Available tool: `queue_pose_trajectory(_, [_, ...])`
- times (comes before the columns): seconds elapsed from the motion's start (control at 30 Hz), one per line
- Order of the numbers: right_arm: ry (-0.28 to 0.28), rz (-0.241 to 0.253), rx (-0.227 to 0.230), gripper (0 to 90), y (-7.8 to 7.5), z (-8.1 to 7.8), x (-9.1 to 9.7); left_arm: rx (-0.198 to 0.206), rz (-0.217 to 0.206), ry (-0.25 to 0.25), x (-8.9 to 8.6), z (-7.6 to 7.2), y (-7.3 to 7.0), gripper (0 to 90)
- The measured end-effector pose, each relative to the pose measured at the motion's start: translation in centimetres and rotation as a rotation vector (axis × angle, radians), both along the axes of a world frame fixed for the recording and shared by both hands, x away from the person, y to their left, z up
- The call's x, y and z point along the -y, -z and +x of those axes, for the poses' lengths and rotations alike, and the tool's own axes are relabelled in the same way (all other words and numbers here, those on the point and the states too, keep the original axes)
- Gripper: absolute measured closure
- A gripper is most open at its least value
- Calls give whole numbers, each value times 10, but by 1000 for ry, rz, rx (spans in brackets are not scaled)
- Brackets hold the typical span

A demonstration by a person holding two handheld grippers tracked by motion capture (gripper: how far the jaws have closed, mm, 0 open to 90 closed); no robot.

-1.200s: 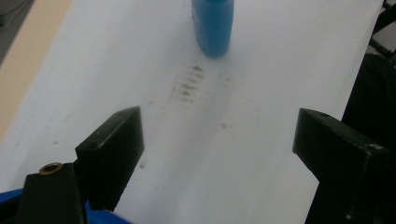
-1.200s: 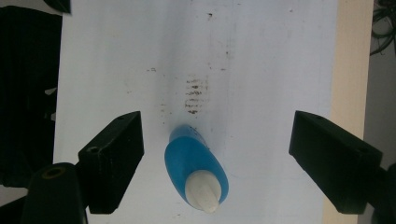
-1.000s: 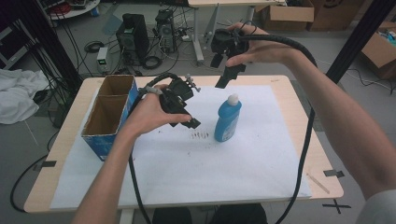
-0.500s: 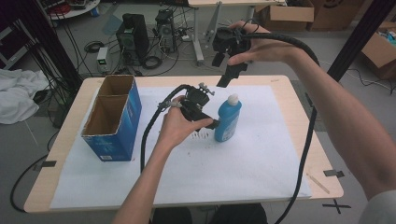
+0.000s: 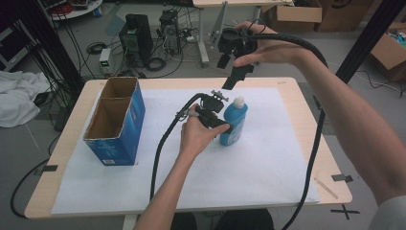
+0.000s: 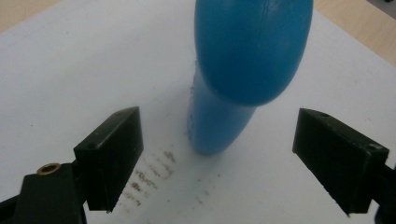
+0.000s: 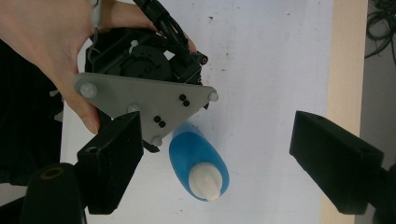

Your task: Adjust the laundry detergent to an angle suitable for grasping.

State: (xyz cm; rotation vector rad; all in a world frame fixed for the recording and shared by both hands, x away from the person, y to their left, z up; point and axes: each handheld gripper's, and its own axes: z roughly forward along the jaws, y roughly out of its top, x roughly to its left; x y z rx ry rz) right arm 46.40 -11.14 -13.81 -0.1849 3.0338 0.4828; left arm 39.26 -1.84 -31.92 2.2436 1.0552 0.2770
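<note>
My left hand-held gripper (image 6: 233, 158), jaws wide, faces the upright blue bottle (image 6: 243, 70) standing on the counter (image 5: 306, 96) straight ahead; my right hand-held gripper (image 7: 233, 158), also wide, hangs above.

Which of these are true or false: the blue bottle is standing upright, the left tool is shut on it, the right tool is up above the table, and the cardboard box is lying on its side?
1. The blue bottle stands upright on the white sheet. True.
2. The left tool is shut on it. False: its jaws are open, apart from the bottle.
3. The right tool is raised above the table. True.
4. The box lies on its side. False: it stands with its opening up.
</note>
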Motion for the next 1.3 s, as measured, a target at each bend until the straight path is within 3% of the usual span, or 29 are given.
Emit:
queue_pose_trajectory(0.2, [3, -8, -1, 172, 1, 2, 1, 16, 16, -29, 10, 1, 9, 167])
queue_pose_trajectory(0.33, [4, -4, -1, 172, 1, 1, 0, 46, 4, -49, 18, 1, 13, 170])
queue_pose_trajectory(0.57, [-2, -11, -4, 172, 2, 1, -1, 52, -11, -68, 27, 4, 18, 168])
queue_pose_trajectory(0.77, [0, 4, -6, 173, -1, 0, 1, 63, -24, -89, 31, 6, 22, 167])
queue_pose_trajectory(1.3, [5, 10, 6, 173, -14, -5, 10, 78, -4, -114, 35, 11, 29, 167])
